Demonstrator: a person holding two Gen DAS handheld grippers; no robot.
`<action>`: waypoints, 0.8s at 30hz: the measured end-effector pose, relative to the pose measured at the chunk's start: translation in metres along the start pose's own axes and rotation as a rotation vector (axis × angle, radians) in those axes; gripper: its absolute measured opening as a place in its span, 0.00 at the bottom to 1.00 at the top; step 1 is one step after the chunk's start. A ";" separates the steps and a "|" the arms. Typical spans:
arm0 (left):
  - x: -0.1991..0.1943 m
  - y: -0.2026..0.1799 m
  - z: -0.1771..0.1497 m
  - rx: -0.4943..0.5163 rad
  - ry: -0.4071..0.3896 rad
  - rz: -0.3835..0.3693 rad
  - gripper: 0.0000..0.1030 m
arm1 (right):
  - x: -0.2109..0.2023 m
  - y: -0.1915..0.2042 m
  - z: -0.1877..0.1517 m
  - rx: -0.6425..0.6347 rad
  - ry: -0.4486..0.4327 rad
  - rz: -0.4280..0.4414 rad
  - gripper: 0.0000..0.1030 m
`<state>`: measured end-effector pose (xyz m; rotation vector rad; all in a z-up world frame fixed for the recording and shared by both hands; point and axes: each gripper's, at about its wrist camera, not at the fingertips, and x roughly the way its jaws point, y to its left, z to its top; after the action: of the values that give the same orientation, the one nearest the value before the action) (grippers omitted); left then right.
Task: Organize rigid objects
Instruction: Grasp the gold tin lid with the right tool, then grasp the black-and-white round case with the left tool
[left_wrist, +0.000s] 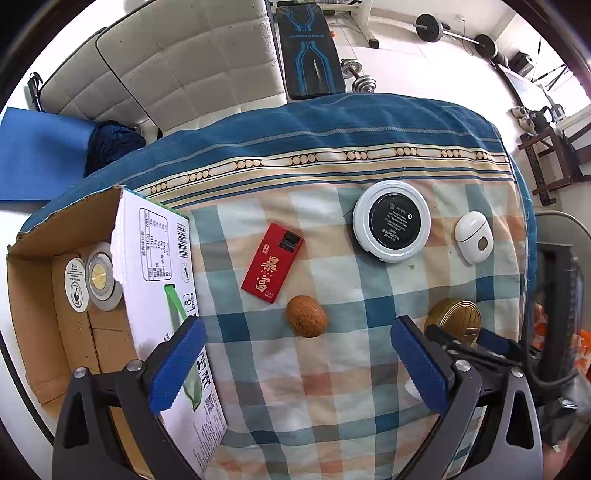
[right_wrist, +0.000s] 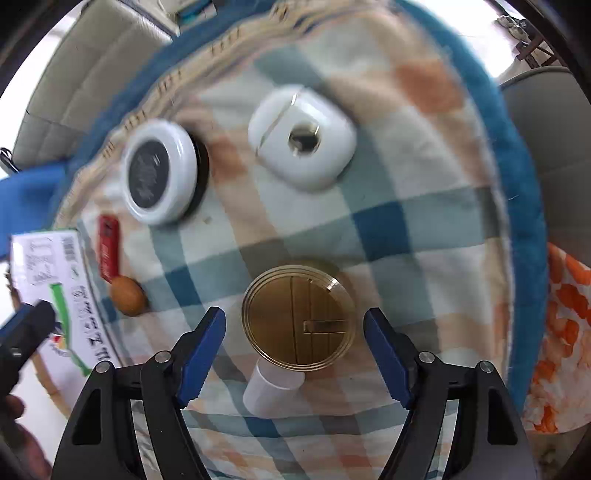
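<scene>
On the checked cloth lie a red flat box, a walnut, a round white-rimmed black disc, a white oval case and a gold round tin. My left gripper is open and empty, above the cloth just short of the walnut. My right gripper is open, its fingers either side of the gold tin, not touching it. A small white cup lies below the tin. The right view also shows the disc, case, red box and walnut.
An open cardboard box stands at the left with two round flat items inside; its white flap hangs over the cloth. A grey sofa, weight bench and dumbbells lie beyond the table. An orange-patterned cloth is at the right.
</scene>
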<state>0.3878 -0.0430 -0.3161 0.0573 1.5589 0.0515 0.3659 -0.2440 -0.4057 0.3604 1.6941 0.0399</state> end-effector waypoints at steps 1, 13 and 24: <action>0.002 -0.001 0.001 0.007 0.002 0.007 1.00 | 0.005 0.001 0.000 0.006 0.000 -0.007 0.77; 0.047 -0.043 0.054 0.070 0.034 -0.067 1.00 | -0.038 -0.045 0.039 0.054 -0.111 -0.097 0.66; 0.099 -0.086 0.092 0.210 0.080 -0.022 0.71 | -0.027 -0.061 0.054 0.072 -0.072 -0.083 0.66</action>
<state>0.4804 -0.1220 -0.4202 0.2060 1.6400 -0.1291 0.4079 -0.3184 -0.4020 0.3411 1.6400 -0.0938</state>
